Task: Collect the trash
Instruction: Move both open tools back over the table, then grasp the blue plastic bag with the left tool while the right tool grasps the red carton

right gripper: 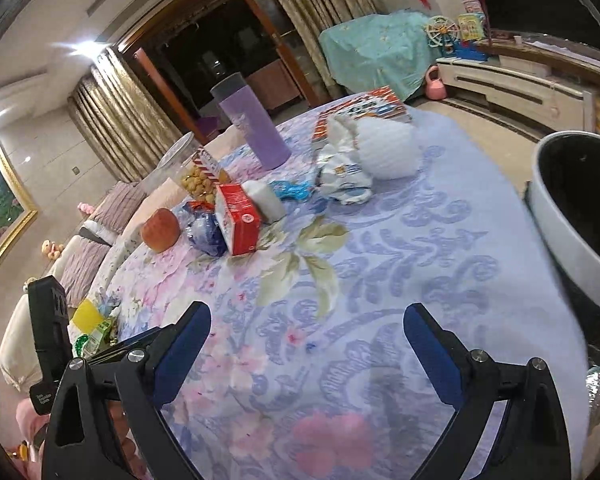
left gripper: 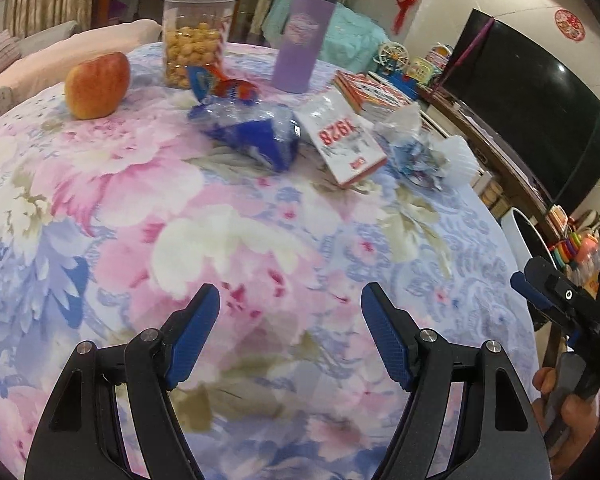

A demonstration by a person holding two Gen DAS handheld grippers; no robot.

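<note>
Trash lies in a cluster at the far side of the floral-cloth table (left gripper: 260, 240): a crumpled blue wrapper (left gripper: 252, 132), a red and white box (left gripper: 340, 140), a crumpled white and blue wrapper (left gripper: 412, 148) and a white foam net (left gripper: 458, 156). My left gripper (left gripper: 290, 300) hovers open over bare cloth, well short of them, with nothing between its fingers. In the right wrist view the box (right gripper: 240, 220), blue wrapper (right gripper: 206, 232), crumpled wrapper (right gripper: 344, 180) and foam net (right gripper: 388, 144) lie ahead. My right gripper (right gripper: 306, 320) is open and holds nothing.
An apple (left gripper: 98, 84), a snack jar (left gripper: 198, 36), a purple tumbler (left gripper: 300, 40) and a book (left gripper: 372, 92) stand behind the trash. A white bin with a black liner (right gripper: 560, 232) sits at the table's right edge. A yellow-green packet (right gripper: 92, 324) lies near the left edge.
</note>
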